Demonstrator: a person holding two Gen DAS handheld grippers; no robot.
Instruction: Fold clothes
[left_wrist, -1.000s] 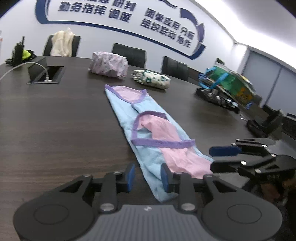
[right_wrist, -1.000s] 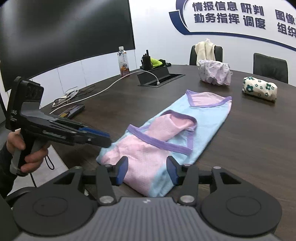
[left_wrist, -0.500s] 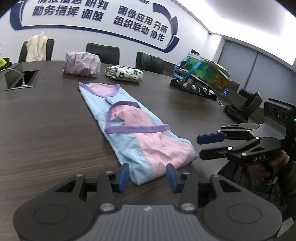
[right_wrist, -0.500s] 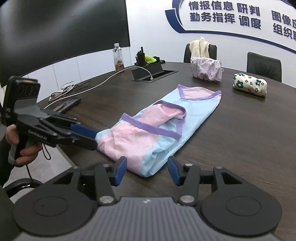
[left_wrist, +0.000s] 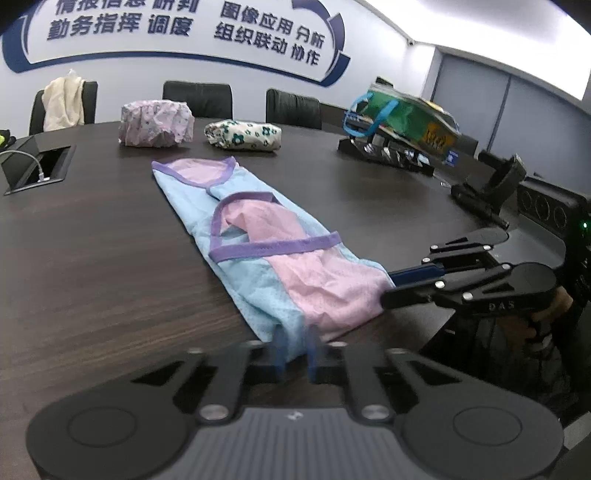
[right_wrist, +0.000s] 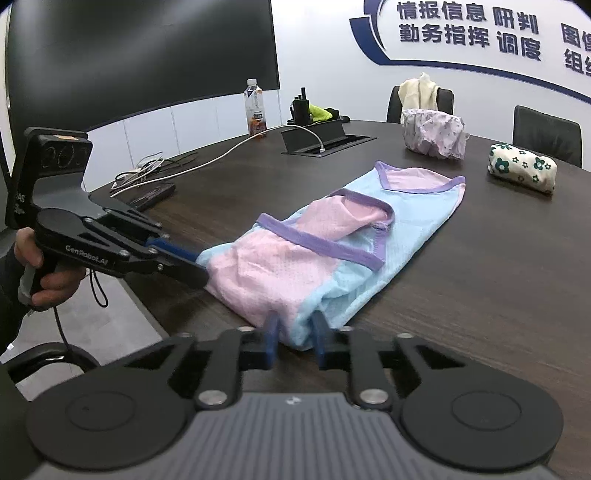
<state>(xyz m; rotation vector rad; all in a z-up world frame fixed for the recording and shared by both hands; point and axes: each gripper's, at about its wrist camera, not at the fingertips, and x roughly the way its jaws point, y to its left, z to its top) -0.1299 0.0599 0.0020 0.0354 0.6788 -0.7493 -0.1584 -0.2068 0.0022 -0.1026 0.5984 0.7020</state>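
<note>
- Half a second ago both pairs of fingers stood wide apart, short of the near hem; now each pair has narrowed around a corner of the garment (left_wrist: 258, 254), so the grasp for the next fold looks to be under way.
- The left gripper (left_wrist: 293, 352) has its blue fingers (left_wrist: 277, 350) drawn close together with the light-blue corner of the hem lying between them. The fingers are motion-blurred in its own view, so I judge they are closing on the cloth but cannot tell whether they already pinch it.
- The right gripper (right_wrist: 295, 339) shows the same: its fingers (right_wrist: 271, 338) are drawn in on either side of the other hem corner, where pink meets blue, with cloth between the tips; blur again hides whether contact is firm.
- In each wrist view the other gripper reaches in from the side, its tips touching the hem edge.
- The garment lies flat on the dark table (left_wrist: 92, 258), already narrowed lengthwise, running straight away from the fingers: hem at the tips, purple-trimmed neckline at the far end.
- Judged from this, the long folds are done and the end-to-end fold is not yet made; carrying the hem forward to the neckline would be next.
- Two folded bundles (left_wrist: 157, 123) sit beyond the neckline, well apart from the fingers.
</note>
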